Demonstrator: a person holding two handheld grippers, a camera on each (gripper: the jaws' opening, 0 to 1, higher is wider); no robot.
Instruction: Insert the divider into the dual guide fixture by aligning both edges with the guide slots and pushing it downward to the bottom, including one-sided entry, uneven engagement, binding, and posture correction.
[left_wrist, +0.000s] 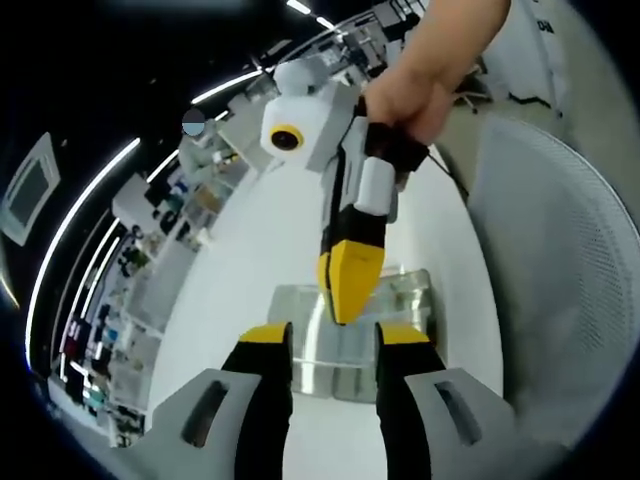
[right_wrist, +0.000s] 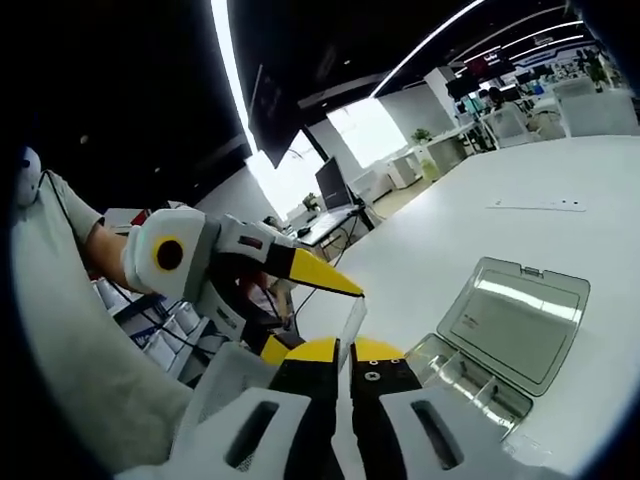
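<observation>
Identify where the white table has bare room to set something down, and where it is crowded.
Bare table stretches beyond the clear box's open lid, up to a flat white strip. Crowded around the box, where the left gripper and right gripper meet.

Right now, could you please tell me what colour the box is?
Clear, see-through plastic: the box with its lid open shows best in the right gripper view.

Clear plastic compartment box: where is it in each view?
Left gripper view: clear plastic compartment box lies lower centre on the white table, beyond that view's own jaws, under the right tool.
Right gripper view: lower right, lid open.
Shared landmark: the white table.
</observation>
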